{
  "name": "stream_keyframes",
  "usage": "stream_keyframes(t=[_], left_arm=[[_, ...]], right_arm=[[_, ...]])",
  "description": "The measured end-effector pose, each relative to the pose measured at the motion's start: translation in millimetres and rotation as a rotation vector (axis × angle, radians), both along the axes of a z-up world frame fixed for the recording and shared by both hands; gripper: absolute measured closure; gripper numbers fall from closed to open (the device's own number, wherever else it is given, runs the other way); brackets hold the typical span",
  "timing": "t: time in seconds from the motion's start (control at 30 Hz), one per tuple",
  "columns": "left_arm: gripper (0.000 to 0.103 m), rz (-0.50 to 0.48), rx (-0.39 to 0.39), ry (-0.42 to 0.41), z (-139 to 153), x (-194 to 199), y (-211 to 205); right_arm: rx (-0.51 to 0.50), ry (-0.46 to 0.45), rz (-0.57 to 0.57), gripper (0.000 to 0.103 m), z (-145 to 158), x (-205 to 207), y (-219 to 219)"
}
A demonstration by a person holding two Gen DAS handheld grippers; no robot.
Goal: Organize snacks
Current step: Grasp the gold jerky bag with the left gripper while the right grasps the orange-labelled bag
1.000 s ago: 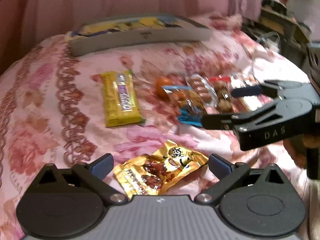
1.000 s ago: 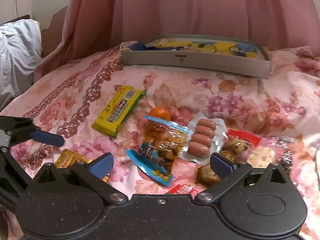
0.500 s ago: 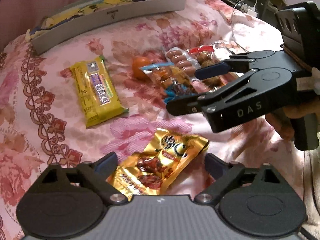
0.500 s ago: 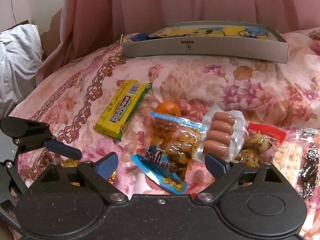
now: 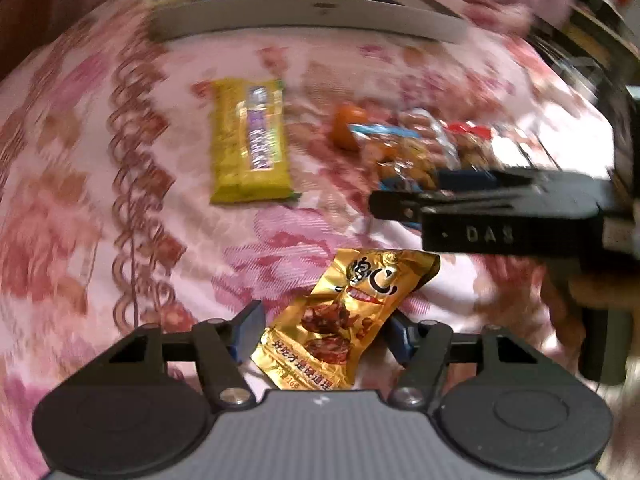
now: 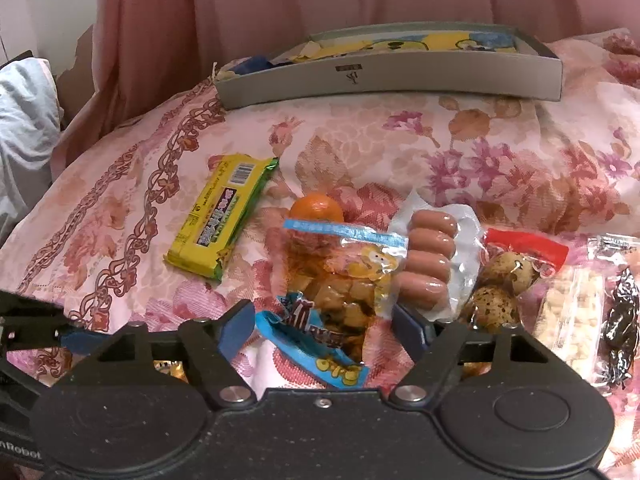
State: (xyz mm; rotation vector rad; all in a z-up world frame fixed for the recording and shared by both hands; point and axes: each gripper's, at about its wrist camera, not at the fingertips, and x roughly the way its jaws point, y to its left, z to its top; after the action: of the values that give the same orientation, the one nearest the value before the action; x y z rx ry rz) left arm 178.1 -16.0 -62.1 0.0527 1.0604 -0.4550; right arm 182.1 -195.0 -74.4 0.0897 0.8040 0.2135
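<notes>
A gold snack packet [image 5: 352, 312] lies on the flowered bedspread, and my left gripper [image 5: 324, 336] has its blue pads drawn in against the packet's two long edges. In the right wrist view a clear packet with blue trim [image 6: 344, 280] sits between the pads of my right gripper [image 6: 324, 324], which are also pulled in to its sides. To the packets' left lies a yellow bar [image 6: 220, 216]. A small orange [image 6: 316, 208], a sausage pack [image 6: 430, 256] and a pack of speckled eggs [image 6: 504, 280] crowd around the clear packet.
A shallow grey tray [image 6: 384, 80] with a yellow cartoon lining stands at the far edge of the bed. More clear-wrapped snacks [image 6: 572, 320] lie at the right. A pink curtain hangs behind. A hand holds the right gripper [image 5: 408, 192] just right of the gold packet.
Both pairs of jaws have narrowed from wide open onto the packets between them. The left view has swung and is blurred. The right gripper has moved closer to the clear packet.
</notes>
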Motion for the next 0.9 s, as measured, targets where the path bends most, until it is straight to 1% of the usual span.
stream_keyframes(t=[0.1,0.17,0.23,0.27,0.3,0.33,0.37,0.4,0.43,0.53,0.6,0.63,0.67,0.7,0.73,0.8,0.83,0.9], left_arm=[[0.035,0.098,-0.011,0.046,1,1,-2],[0.037,0.124,0.001,0.065,2,0,-6],[0.035,0.114,0.014,0.077,1,-3,-11],[0.032,0.101,0.020,0.079,1,-5,-13],[0.026,0.089,0.024,0.082,0,-6,-15],[0.023,0.073,0.026,0.085,-1,-6,-16],[0.022,0.065,0.029,0.088,-2,-8,-19],[0.021,0.062,0.034,0.091,-3,-8,-20],[0.021,0.057,0.039,0.094,-4,-8,-24],[0.018,0.011,0.061,0.100,-8,-7,-29],[0.018,-0.019,0.076,0.104,-7,-7,-31],[0.018,-0.031,0.079,0.106,-7,-6,-31],[0.021,-0.040,0.080,0.107,-7,-5,-31],[0.026,-0.042,0.083,0.104,-8,-4,-30],[0.029,-0.040,0.086,0.100,-7,-5,-28],[0.036,-0.020,0.078,0.099,-6,-4,-24],[0.038,-0.007,0.070,0.098,-6,-5,-21],[0.042,0.020,0.057,0.092,-5,-7,-15]], right_arm=[[0.006,0.020,0.000,0.032,3,0,-3],[0.006,0.032,0.002,0.034,6,-1,-5],[0.007,0.050,0.000,0.037,9,-2,-8],[0.009,0.055,-0.002,0.046,11,-2,-11],[0.005,0.057,-0.005,0.048,13,-3,-14],[0.010,0.057,-0.006,0.049,16,-4,-17],[0.016,0.060,-0.007,0.058,17,-5,-19],[0.011,0.063,-0.010,0.063,18,-5,-21],[0.007,0.063,-0.012,0.063,18,-5,-22],[0.038,0.080,-0.017,0.062,15,-3,-25],[0.065,0.091,-0.024,0.056,14,-2,-27],[0.085,0.099,-0.031,0.055,13,-1,-28],[0.099,0.103,-0.036,0.052,12,0,-27],[0.114,0.106,-0.038,0.049,11,0,-28],[0.122,0.105,-0.041,0.048,11,0,-27],[0.138,0.098,-0.047,0.042,10,1,-26],[0.140,0.095,-0.048,0.040,10,2,-25],[0.128,0.083,-0.042,0.034,8,4,-20]])
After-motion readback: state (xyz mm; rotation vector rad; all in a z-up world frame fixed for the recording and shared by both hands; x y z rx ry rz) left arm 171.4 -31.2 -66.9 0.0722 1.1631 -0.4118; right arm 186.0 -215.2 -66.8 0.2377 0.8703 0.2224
